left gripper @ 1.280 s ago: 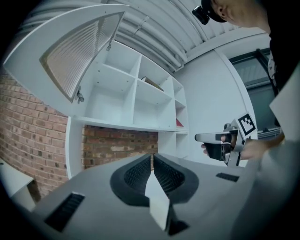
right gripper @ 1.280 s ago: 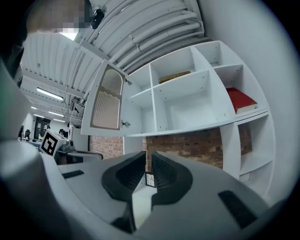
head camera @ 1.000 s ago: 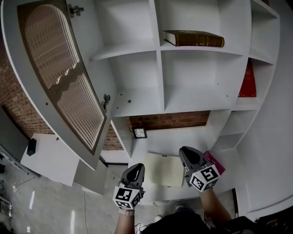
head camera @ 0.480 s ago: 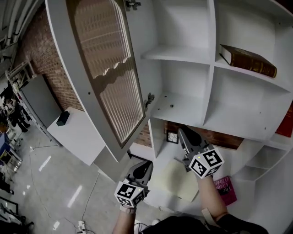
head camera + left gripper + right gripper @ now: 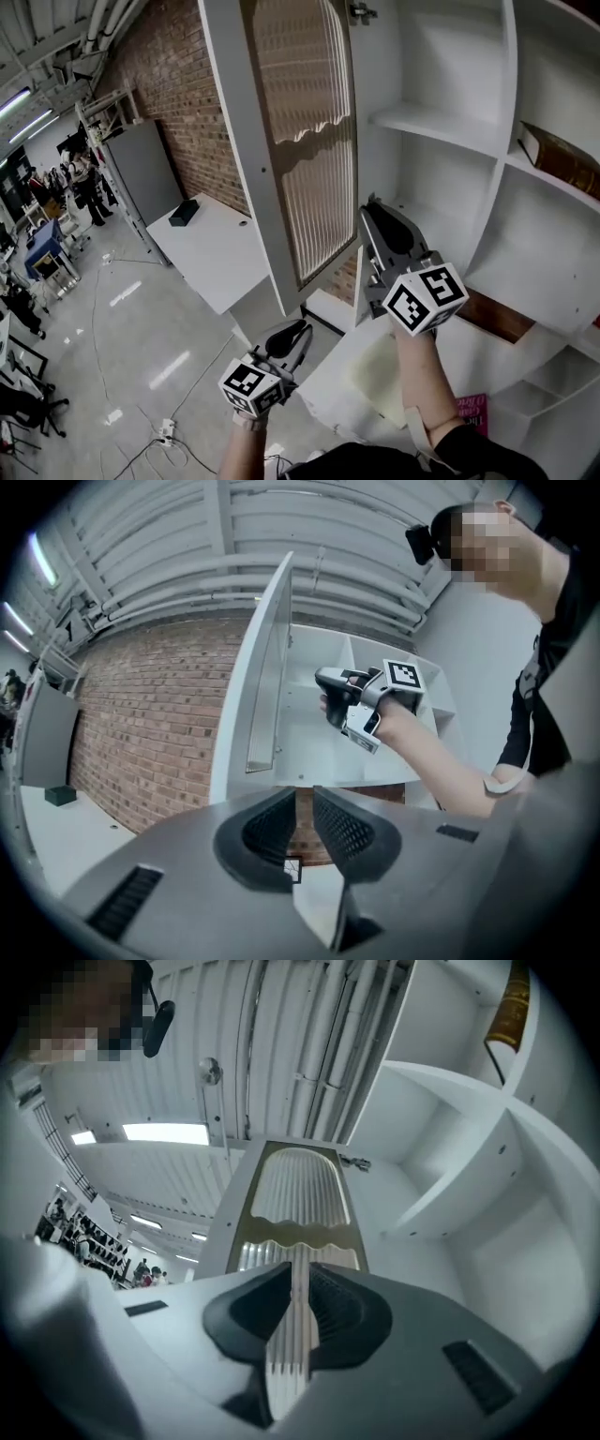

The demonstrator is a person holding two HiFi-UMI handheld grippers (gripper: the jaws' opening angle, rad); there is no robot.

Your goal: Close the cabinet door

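The cabinet door (image 5: 300,141) stands wide open, a white frame round a ribbed glass panel. It also shows edge-on in the left gripper view (image 5: 267,696) and fills the middle of the right gripper view (image 5: 295,1194). My right gripper (image 5: 368,208) is raised beside the door's inner face, near its lower half, shut with nothing in it (image 5: 300,1274). I cannot tell whether it touches the door. My left gripper (image 5: 298,328) hangs lower, below the door's bottom corner. Its jaws are opening, with nothing between them (image 5: 302,803).
Open white shelves (image 5: 441,127) lie right of the door, with a brown book (image 5: 562,155) on one. Below are a desk with a pale pad (image 5: 380,375) and a pink book (image 5: 469,408). A white table (image 5: 211,248) with a black box (image 5: 184,212) stands left.
Both grippers have risen, the right one far more, from above the desk up to the door's panel. The head view has swung left toward the door and the room.
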